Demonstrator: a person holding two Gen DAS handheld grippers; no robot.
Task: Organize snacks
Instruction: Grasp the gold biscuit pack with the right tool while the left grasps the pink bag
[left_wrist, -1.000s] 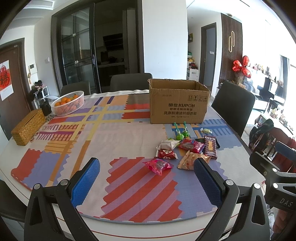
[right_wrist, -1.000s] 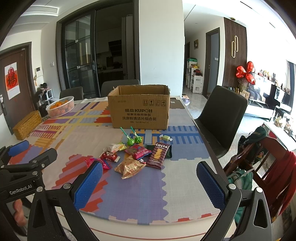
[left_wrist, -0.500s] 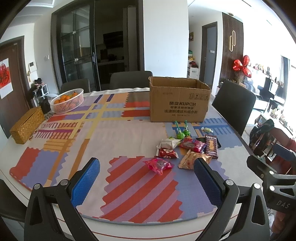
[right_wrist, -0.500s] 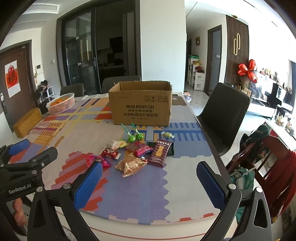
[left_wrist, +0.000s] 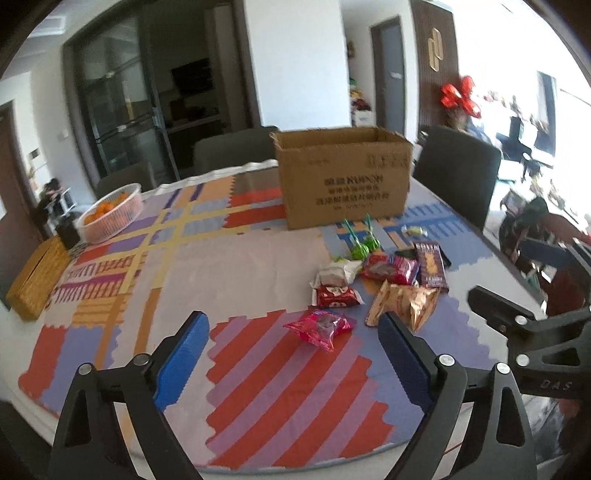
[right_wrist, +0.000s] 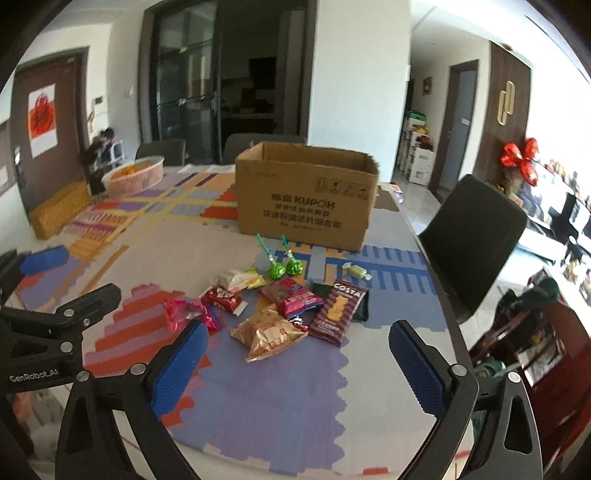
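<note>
Several snack packets lie in a loose group on the patterned table mat. Among them are a pink packet (left_wrist: 319, 326) (right_wrist: 186, 314), a gold crisp bag (left_wrist: 404, 302) (right_wrist: 267, 334), a brown Costa box (right_wrist: 338, 312) (left_wrist: 430, 264) and two green lollipops (right_wrist: 282, 267) (left_wrist: 364, 247). An open cardboard box (left_wrist: 343, 181) (right_wrist: 306, 197) stands behind them. My left gripper (left_wrist: 291, 360) is open and empty, just short of the pink packet. My right gripper (right_wrist: 297, 365) is open and empty, just short of the gold bag.
A white basket of oranges (left_wrist: 110, 214) (right_wrist: 135, 179) and a woven box (left_wrist: 38, 277) (right_wrist: 59, 214) sit at the table's far left. Dark chairs (right_wrist: 472, 236) stand around the table. The table edge is close below both grippers.
Both grippers have moved forward and down toward the snack group, which looks larger and nearer. Both stay open. The snacks have not moved.
</note>
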